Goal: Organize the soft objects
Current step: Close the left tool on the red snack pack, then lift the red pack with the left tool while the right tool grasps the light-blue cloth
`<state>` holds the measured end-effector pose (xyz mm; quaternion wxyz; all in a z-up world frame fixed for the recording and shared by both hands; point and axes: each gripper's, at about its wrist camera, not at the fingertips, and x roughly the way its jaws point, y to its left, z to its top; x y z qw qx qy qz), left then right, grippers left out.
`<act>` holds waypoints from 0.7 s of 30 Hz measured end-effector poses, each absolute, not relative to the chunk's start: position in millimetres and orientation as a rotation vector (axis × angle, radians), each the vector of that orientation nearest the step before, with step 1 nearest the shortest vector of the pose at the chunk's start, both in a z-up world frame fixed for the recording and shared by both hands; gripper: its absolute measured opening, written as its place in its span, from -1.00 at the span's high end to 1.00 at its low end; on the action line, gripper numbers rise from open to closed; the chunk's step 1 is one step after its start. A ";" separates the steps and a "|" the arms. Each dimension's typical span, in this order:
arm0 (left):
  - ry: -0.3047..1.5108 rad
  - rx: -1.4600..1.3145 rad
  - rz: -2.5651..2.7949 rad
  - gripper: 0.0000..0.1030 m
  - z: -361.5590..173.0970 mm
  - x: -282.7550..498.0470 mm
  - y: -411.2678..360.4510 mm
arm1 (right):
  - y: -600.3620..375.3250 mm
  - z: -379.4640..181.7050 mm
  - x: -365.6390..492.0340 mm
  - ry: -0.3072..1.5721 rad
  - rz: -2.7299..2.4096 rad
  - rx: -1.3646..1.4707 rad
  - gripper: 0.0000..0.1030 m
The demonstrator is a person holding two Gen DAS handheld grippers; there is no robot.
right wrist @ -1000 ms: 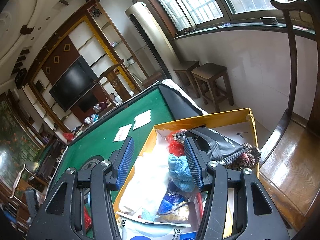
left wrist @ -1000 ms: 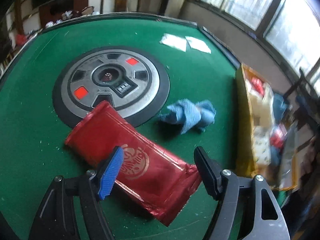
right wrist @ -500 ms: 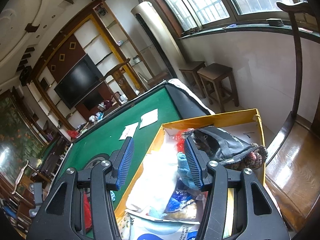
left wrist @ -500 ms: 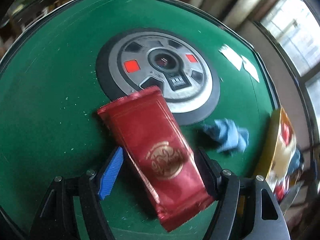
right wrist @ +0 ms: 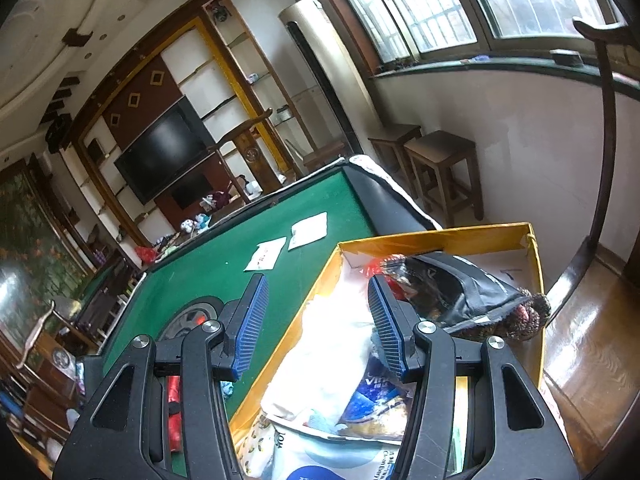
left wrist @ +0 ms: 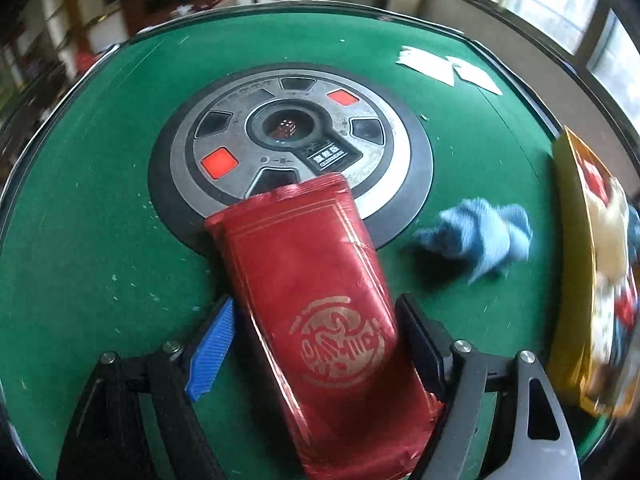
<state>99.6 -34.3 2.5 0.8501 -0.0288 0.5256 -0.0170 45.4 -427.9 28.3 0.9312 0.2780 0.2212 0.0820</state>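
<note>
A red foil pouch [left wrist: 316,296] with a gold emblem lies on the green felt table [left wrist: 92,200], its far end over the round grey centre console [left wrist: 288,140]. My left gripper [left wrist: 316,344] is open and straddles the pouch's near half, a finger on each side. A crumpled blue cloth [left wrist: 484,236] lies on the felt to the right. My right gripper [right wrist: 316,324] is open and empty, held above the yellow cardboard box [right wrist: 440,236], which holds white and blue packets, a black pouch and a knitted item.
The yellow box also shows at the right edge of the left wrist view [left wrist: 572,264]. Two white cards [left wrist: 448,68] lie at the table's far right corner. Wooden stools [right wrist: 436,168] and a chair stand beyond the table by the window wall.
My left gripper has moved forward and turned so the red pouch now lies lengthwise between its fingers. The right gripper has stayed open and drifted slightly over the box.
</note>
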 end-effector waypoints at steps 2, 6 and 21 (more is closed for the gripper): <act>1.082 -0.051 -0.086 -0.42 4.0 95.5 -22.6 | -417.6 36.6 40.0 0.414 0.185 0.524 -0.01; 1.038 -0.053 -0.119 -0.39 4.7 93.6 -5.9 | -373.6 61.3 19.5 0.314 0.336 0.430 -0.42; 1.021 -0.073 -0.125 -0.40 2.5 101.2 7.8 | -208.3 3.1 153.8 0.887 0.404 0.365 -0.56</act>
